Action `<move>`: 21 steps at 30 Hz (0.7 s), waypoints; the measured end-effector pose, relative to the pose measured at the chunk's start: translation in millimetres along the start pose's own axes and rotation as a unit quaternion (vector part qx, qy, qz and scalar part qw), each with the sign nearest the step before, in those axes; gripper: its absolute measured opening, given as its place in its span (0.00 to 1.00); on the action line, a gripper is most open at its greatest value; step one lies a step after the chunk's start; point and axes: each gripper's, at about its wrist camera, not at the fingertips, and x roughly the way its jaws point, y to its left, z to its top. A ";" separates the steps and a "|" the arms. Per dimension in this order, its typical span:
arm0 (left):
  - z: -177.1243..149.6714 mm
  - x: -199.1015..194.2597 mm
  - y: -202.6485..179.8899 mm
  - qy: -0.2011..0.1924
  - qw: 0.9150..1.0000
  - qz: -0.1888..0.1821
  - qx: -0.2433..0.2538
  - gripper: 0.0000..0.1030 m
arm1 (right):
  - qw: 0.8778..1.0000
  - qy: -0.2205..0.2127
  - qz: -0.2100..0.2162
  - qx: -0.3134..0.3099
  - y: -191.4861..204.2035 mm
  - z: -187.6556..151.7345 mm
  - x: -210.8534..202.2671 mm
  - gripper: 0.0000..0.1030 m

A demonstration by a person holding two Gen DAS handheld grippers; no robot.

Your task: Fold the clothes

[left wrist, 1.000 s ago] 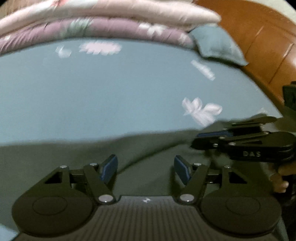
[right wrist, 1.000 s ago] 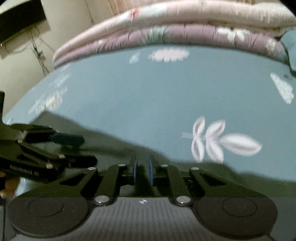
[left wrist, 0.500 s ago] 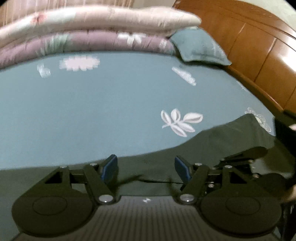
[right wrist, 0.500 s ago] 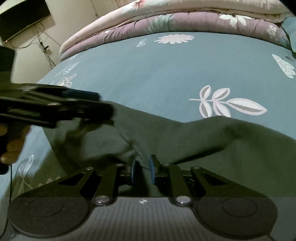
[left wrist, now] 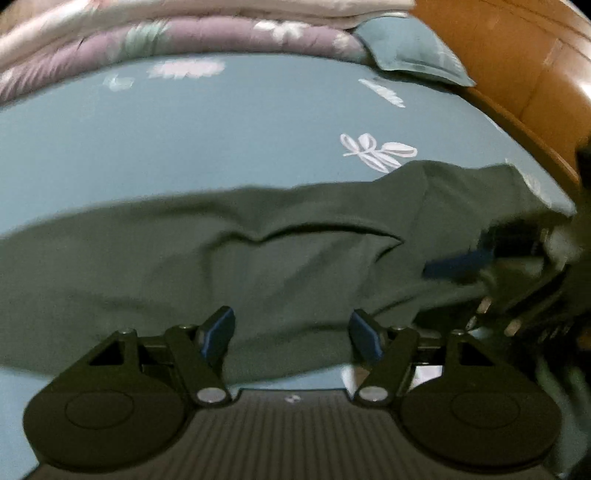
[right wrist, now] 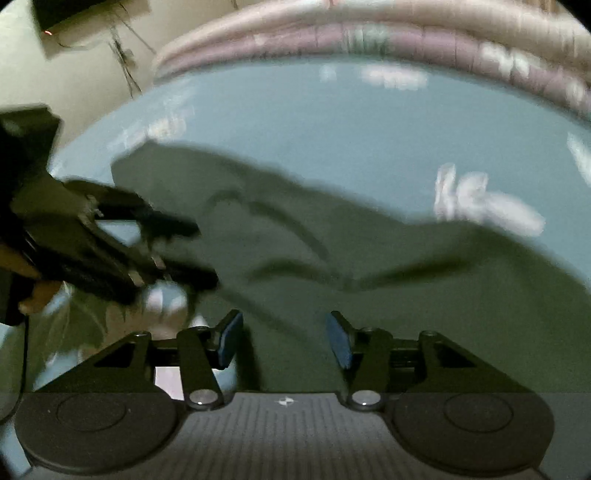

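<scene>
Left wrist view: a dark green garment (left wrist: 280,266) lies spread across a grey-blue bedsheet (left wrist: 184,147) printed with white flowers and leaves. It stretches from the left edge to the far right, where a sleeve-like end reaches toward the edge of the bed. The cloth is rumpled, with a curved fold line running across its middle and a thicker doubled flap on the right. The left gripper (left wrist: 291,332) hangs over the near edge of the garment; its jaws are opening, the blue pads well apart, with cloth showing below the gap but nothing pinched. At the right, blurred, the right gripper (left wrist: 491,266) reaches over the garment's right part. At the far side lie folded quilts (left wrist: 184,40) in pink and mauve, a grey-blue pillow (left wrist: 413,51) beside them, and a wooden headboard (left wrist: 517,74) at the far right.

Right wrist view: the same garment (right wrist: 369,295) fills the near half, heavily blurred, with creases crossing its middle and its far edge rising to the left. The right gripper (right wrist: 284,339) has its jaws opening, the pads apart over the cloth and not pressing it. At the left, the left gripper (right wrist: 177,251) is blurred above the garment's left end, held by a hand (right wrist: 33,288). Beyond are the sheet (right wrist: 332,129), the quilts (right wrist: 406,33) and a pale wall (right wrist: 92,74).
</scene>
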 end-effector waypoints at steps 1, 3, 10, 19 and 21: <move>-2.9 -3.6 -0.2 0.006 1.000 -0.004 0.002 0.68 | 1.000 0.002 0.007 0.004 1.6 -4.2 -2.4 0.58; -6.2 -10.9 -1.9 0.014 1.000 -0.005 0.013 0.68 | 1.000 0.017 0.021 0.000 5.8 -9.8 -8.9 0.59; 12.4 -25.9 -16.4 -0.034 0.998 -0.033 0.032 0.68 | 0.999 -0.006 0.046 -0.016 15.5 2.2 -41.3 0.57; -14.7 -10.5 -24.3 0.029 0.998 -0.056 0.013 0.72 | 0.996 0.049 0.076 0.003 21.2 -14.9 -19.4 0.62; -13.4 -16.3 -25.5 0.025 0.998 -0.056 0.016 0.72 | 0.996 0.048 0.079 0.004 17.2 -14.4 -27.1 0.61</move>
